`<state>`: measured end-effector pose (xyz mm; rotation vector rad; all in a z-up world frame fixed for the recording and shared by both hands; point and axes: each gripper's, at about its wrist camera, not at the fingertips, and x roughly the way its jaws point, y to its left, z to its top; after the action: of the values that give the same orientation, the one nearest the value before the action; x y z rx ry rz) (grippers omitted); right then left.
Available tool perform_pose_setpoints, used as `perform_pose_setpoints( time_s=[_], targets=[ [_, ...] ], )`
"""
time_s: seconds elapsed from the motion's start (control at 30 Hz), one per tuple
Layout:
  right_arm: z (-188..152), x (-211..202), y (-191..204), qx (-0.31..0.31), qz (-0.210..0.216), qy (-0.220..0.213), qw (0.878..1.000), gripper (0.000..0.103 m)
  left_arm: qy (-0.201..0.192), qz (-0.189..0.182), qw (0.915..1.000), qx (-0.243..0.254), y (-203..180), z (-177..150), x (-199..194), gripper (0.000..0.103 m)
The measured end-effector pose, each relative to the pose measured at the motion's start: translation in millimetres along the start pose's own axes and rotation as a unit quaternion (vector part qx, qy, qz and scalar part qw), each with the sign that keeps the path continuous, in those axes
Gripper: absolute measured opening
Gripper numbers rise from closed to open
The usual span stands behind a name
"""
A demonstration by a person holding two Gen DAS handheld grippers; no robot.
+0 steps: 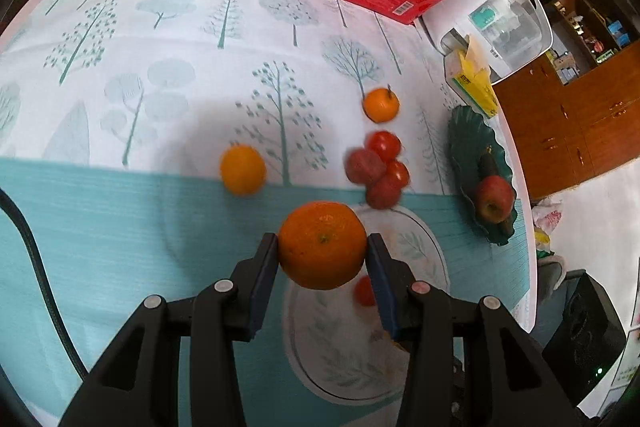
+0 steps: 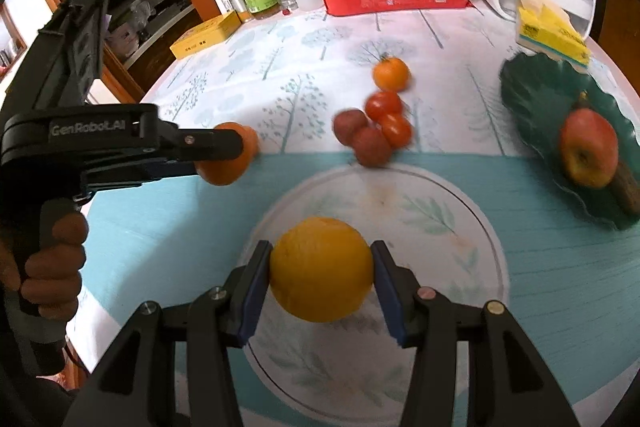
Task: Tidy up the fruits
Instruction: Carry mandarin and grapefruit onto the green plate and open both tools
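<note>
1. Fingers of the left gripper clamp a deep orange mandarin, lower centre of frame, above the white plate.
2. Right gripper pinches a yellow orange, lower centre, over the same plate.
3. Tomato cluster at centre; apple in the green dish, right edge.
</note>
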<state>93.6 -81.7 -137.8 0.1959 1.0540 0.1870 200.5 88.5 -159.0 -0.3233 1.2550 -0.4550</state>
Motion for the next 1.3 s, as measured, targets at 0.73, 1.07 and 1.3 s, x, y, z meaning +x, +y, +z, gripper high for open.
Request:
perform_pose_setpoints(
  time_s=[0.73, 1.07, 1.3],
  targets=[
    [-20, -86, -149, -0.019, -0.016, -0.017, 1.0, 0.05, -0.04, 0.009, 0.9991, 0.013, -153, -48, 20, 0.043],
    [-9, -105, -231, 0.014, -0.037, -0.031, 0.999, 0.05, -0.047, 0.026, 0.9983, 0.024, -208, -39, 43, 0.043],
    [16, -108, -276, 0.03, -0.035, -0.045, 0.998, 0.05, -0.07, 0.049, 0.9958, 0.033, -229, -11, 51, 0.043]
  ],
)
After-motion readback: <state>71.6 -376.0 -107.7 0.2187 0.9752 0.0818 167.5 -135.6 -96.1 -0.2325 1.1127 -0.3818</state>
